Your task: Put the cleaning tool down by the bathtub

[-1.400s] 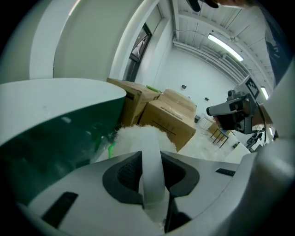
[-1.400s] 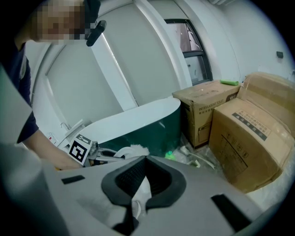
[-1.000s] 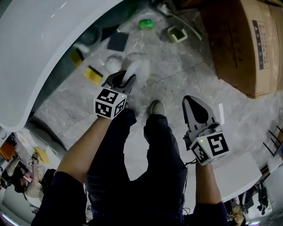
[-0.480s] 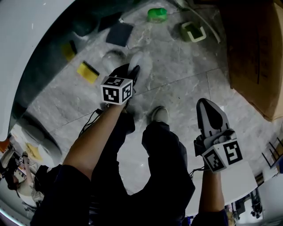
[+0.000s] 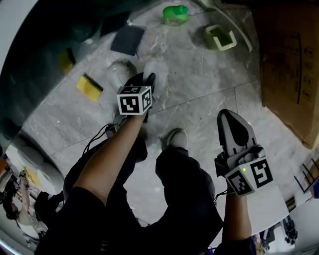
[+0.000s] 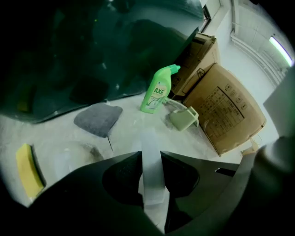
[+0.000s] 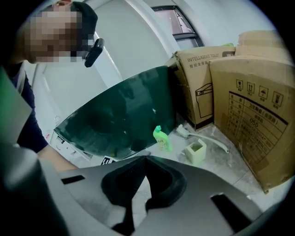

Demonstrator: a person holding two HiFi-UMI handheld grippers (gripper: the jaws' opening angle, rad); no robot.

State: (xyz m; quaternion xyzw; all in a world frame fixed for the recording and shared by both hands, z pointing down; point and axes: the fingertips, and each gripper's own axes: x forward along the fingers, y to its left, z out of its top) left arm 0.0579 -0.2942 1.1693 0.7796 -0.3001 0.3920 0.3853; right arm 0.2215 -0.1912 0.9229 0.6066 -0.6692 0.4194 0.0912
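Held in the left claw (image 5: 144, 80): the cleaning tool (image 6: 152, 173), pinched by its pale, translucent flat handle. Both pads pressed against it, jaws parted only by the handle's thickness. Tool end poking out past the claw tips toward twelve o'clock in the head view, low over the grey marble floor (image 5: 199, 94). Touching the floor or not: impossible to tell.

Right claw (image 5: 227, 115) closed tip to tip, nothing in it. Placed at four o'clock from the left one and well apart, beyond the person's shoe (image 5: 175, 137).

Around the left claw in the head view:
- dark green bathtub (image 5: 35, 60) wall curving across ten o'clock
- yellow sponge (image 5: 89, 85) at nine, lying on the floor near the tub
- pale round thing (image 5: 118, 72) just beside the claw at ten, too blurred to name
- grey cloth (image 5: 127, 40) flat at eleven
- green bottle (image 5: 175, 14) upright at one, close to the tub
- pale green square holder (image 5: 220, 37) at two, with a white long-handled brush (image 7: 209, 140) lying just behind it
- cardboard box (image 5: 291, 74) filling three o'clock

Seen along the left claw's jaws: bottle, holder and cloth ahead on the floor, tub wall looming above them, sponge off at eight o'clock.
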